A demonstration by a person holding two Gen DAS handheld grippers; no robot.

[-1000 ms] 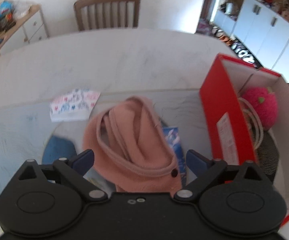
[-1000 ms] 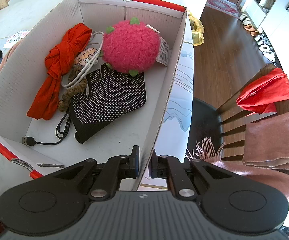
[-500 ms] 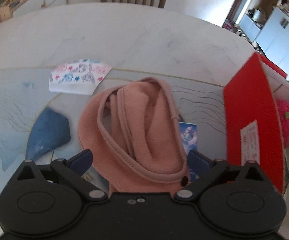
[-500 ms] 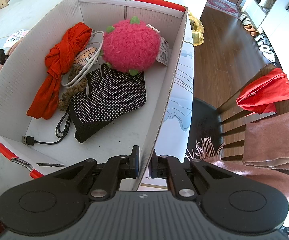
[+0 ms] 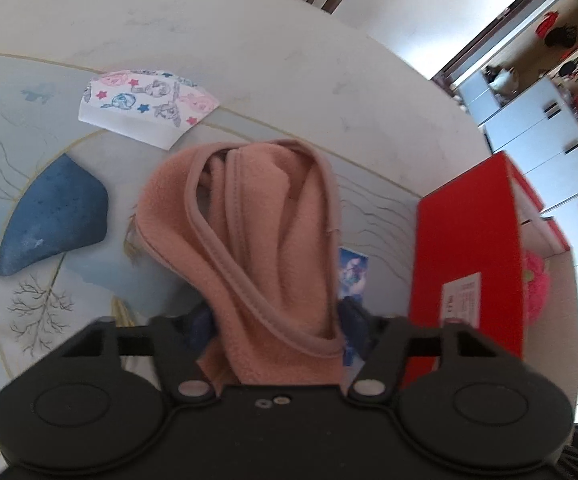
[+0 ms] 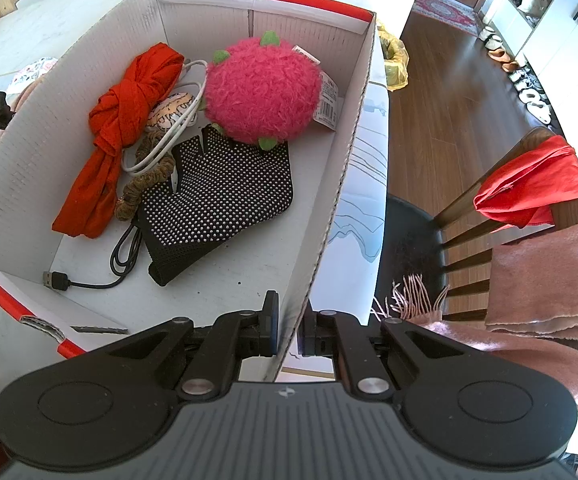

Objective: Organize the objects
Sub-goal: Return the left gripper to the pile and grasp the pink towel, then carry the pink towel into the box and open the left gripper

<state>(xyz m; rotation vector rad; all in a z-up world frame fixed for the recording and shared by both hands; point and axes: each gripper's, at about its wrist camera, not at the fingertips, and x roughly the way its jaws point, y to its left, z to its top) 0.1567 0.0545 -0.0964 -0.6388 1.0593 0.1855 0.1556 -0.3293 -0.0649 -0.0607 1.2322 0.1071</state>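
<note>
Your left gripper (image 5: 275,328) has its fingers drawn in around the near end of the pink hat (image 5: 249,240); whether they bite firmly you cannot tell, since the fleece hides the pads. The hat lies mid-table (image 5: 249,40), its far end toward the printed mask (image 5: 149,114), with the box (image 5: 465,264) just to its right. Your right gripper (image 6: 289,330) pinches the box's near right wall (image 6: 329,200), one finger inside and one outside.

Likely trouble: you hold only one end of the hat, so the loose fleece may drag across the table, sweep the small card (image 5: 352,276) at its side, or catch on the box's rim when you carry it over. If the right hand's pinch shifts, the light cardboard could tip or slide toward the table's right edge.

Against the frame a second ago, the left fingers stood wide either side of the hat and are now closed in on it; the camera sits lower and closer. The right hand and the box contents look unchanged.
</note>
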